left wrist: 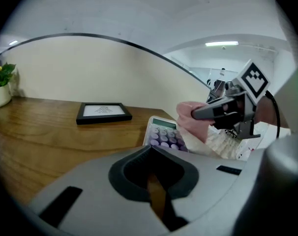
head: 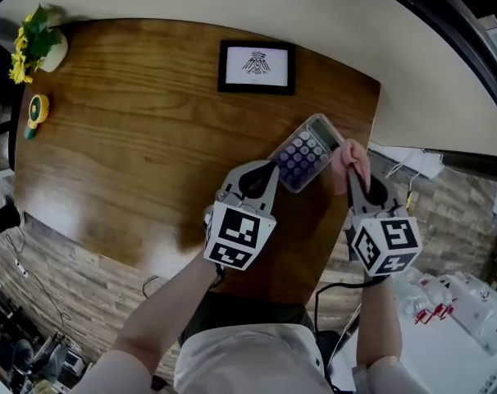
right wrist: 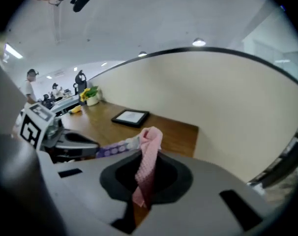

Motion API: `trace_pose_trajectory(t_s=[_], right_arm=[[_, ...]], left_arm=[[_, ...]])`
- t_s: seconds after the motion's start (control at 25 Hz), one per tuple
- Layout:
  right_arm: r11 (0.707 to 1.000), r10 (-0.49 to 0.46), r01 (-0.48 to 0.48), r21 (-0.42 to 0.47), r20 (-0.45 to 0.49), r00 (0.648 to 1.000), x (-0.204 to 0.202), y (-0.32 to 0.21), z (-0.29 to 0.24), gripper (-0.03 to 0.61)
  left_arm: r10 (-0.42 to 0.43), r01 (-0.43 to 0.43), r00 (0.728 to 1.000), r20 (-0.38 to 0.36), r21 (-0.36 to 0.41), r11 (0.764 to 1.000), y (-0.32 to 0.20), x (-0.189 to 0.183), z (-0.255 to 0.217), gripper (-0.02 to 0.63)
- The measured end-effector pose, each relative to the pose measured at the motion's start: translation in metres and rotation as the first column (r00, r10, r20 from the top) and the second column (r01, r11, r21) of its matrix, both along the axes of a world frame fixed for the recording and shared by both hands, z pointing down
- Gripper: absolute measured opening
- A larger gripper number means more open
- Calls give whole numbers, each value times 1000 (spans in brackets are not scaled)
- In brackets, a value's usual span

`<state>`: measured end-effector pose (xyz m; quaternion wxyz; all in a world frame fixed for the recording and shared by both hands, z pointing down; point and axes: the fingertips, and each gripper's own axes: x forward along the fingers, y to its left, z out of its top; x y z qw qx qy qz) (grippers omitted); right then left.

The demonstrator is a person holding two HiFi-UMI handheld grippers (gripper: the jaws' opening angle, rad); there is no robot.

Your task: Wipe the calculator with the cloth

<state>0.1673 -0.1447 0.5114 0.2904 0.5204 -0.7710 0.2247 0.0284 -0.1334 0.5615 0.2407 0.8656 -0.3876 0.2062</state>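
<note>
A grey calculator (head: 304, 154) with purple keys lies slanted near the right end of the wooden table (head: 134, 138). My left gripper (head: 271, 171) reaches its lower left edge, and its jaws look shut on that edge. In the left gripper view the calculator (left wrist: 163, 133) shows just past the left gripper (left wrist: 156, 181). My right gripper (head: 353, 169) is shut on a pink cloth (head: 348, 156), bunched against the calculator's right side. In the right gripper view the cloth (right wrist: 150, 151) stands up out of the right gripper (right wrist: 141, 191).
A black picture frame (head: 257, 66) lies flat at the table's far edge. A white pot of yellow flowers (head: 37, 46) and a small yellow and teal object (head: 35, 112) sit at the far left. The table's right edge (head: 371, 130) is close to the right gripper.
</note>
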Motion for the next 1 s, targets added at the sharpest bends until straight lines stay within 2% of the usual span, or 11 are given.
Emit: trace_pose_trajectory(t_s=[0.08,0.16,0.32,0.44,0.56,0.72,0.76,1.0], right_arm=[[993,92,-90,75,-28,995,20,-24,-6,25],[983,143,-136,127,-48,989,27,-44,-4,25],[984,139,-137,111,-11,990,7,-64,16,25],[992,90,-89,90,1,996,-19,-68,31,25],[998,-13,15,69,-20,1000,-52,-61,40,24],[981,-178,187,51,-153,972,-87,-42,43,23],[975,-209,218,41,-162,964,-93,-37,42,23],[946,-324,323,-21,-60,944,-126,6,44,23]], left_arm=[[-1,1,1000,3,4,1000,1,0,0,2],[-1,1,1000,6,6,1000,0,-1,0,2],[2,-2,1000,5,4,1000,-1,0,0,2],[3,-3,1000,5,2,1000,-1,0,1,2],[2,-2,1000,6,4,1000,-1,0,2,2],[1,-1,1000,8,5,1000,0,-1,2,2],[1,-1,1000,7,4,1000,0,0,2,2],[1,-1,1000,8,6,1000,-1,-1,2,2]])
